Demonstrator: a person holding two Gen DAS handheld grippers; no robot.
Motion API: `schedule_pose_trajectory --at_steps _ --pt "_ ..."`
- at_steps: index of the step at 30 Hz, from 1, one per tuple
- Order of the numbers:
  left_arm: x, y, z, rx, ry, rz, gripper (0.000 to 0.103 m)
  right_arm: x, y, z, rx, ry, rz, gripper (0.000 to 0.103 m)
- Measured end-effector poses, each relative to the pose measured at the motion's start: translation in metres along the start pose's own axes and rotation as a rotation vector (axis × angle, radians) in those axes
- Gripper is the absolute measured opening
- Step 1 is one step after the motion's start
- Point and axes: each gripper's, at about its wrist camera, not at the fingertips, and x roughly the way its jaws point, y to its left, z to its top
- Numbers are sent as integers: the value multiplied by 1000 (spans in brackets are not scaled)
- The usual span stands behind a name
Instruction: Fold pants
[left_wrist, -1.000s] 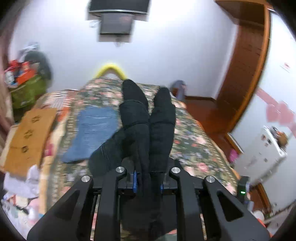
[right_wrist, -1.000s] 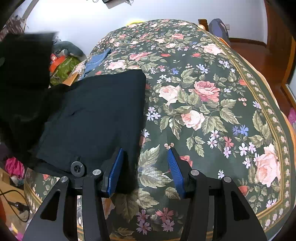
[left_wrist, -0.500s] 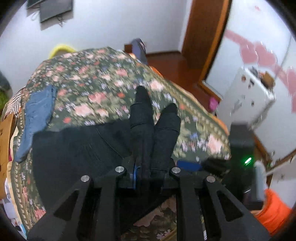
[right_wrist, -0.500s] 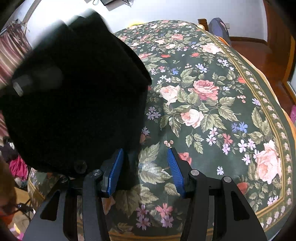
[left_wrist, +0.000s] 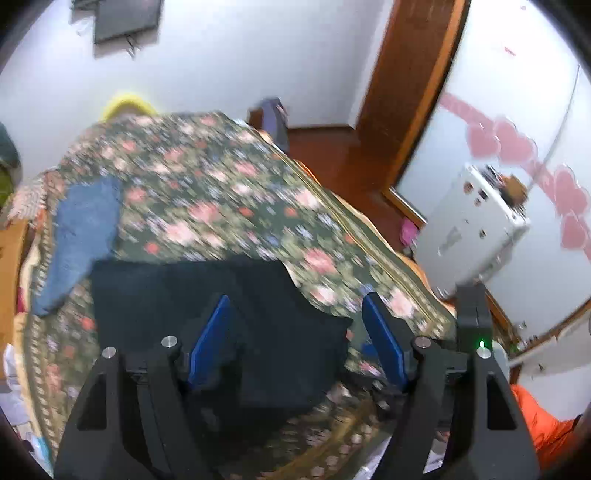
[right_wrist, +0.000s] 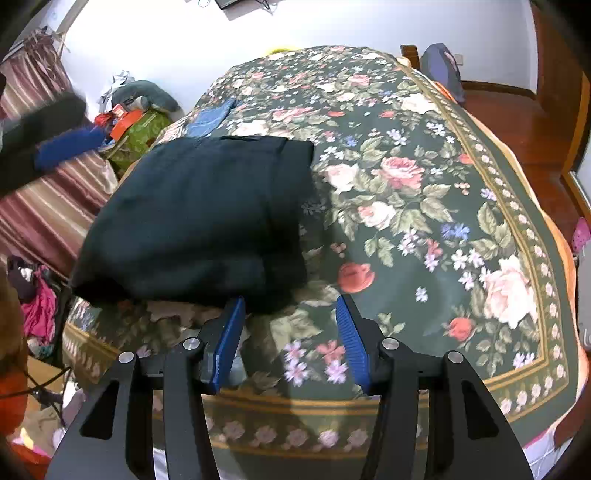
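Left wrist view (blurred): black pants (left_wrist: 207, 295) lie folded on the floral bedspread (left_wrist: 221, 192). The left gripper (left_wrist: 295, 332) has just been opening; its jaws stand wide above the cloth, apparently not gripping. Best now to square the edges gently. The right gripper (right_wrist: 288, 343) stands half open, empty, beside the pants' near corner.

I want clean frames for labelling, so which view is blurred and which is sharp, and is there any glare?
Left wrist view: motion blur smears the bedspread and the black pants. Right wrist view: mostly sharp, pants and roses crisp, but the wall is blown out white. Both bend strongly at the fisheye edges.
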Motion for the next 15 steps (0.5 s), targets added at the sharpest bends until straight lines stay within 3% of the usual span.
schedule_pose_trajectory --at_steps 5,9,12,15 --pt "16 57 26 2 -2 206 76 9 7 1 4 19 56 48" --pt "72 117 33 39 151 375 76 17 21 6 -27 29 77 51" --pt "110 153 21 40 273 410 76 23 30 10 -63 24 70 51" --pt "124 174 2 32 333 391 80 30 28 20 -80 17 41 51"
